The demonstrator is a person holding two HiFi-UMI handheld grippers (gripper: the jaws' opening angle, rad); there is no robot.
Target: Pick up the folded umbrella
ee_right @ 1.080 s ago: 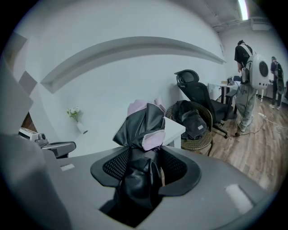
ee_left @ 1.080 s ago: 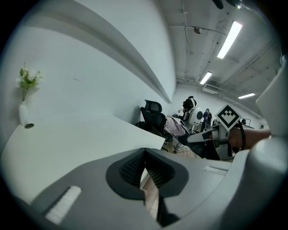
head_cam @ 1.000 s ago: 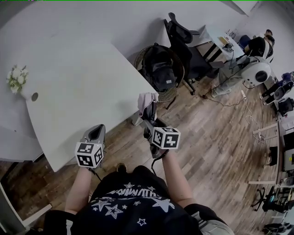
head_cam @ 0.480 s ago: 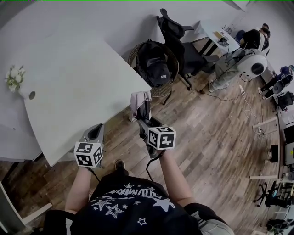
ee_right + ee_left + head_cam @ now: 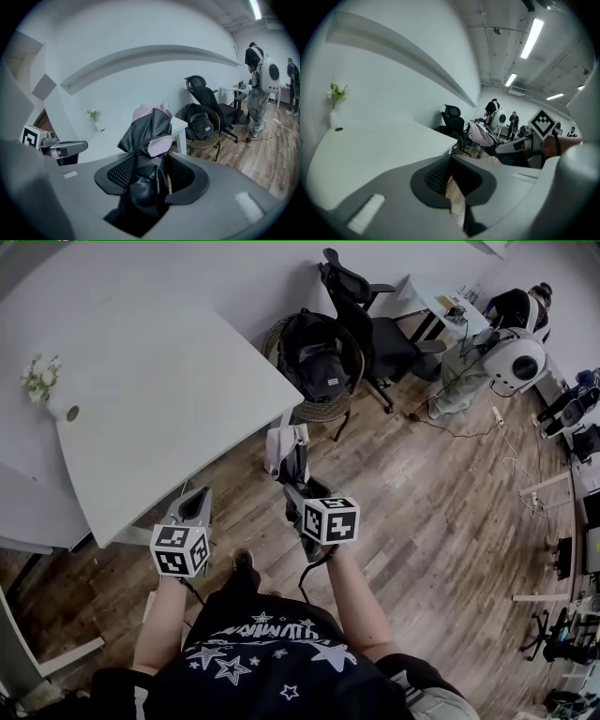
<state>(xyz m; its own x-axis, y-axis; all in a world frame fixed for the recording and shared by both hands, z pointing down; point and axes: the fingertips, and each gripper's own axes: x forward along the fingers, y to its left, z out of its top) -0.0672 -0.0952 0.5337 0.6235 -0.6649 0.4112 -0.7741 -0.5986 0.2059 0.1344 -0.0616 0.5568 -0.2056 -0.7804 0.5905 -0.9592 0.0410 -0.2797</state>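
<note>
Currently right gripper clamped on folded umbrella; left gripper closed, empty. Risk: slick fabric slides from grip if swung.

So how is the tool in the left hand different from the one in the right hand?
The right tool grips the folded umbrella, black and pink; the left tool holds nothing. The right tool's jaws stand wide around the folded umbrella; the left tool's jaws sit close together, showing just a sliver of wooden floor. Both are grey, carry a black-and-white marker cube, and point forward over that floor.
</note>
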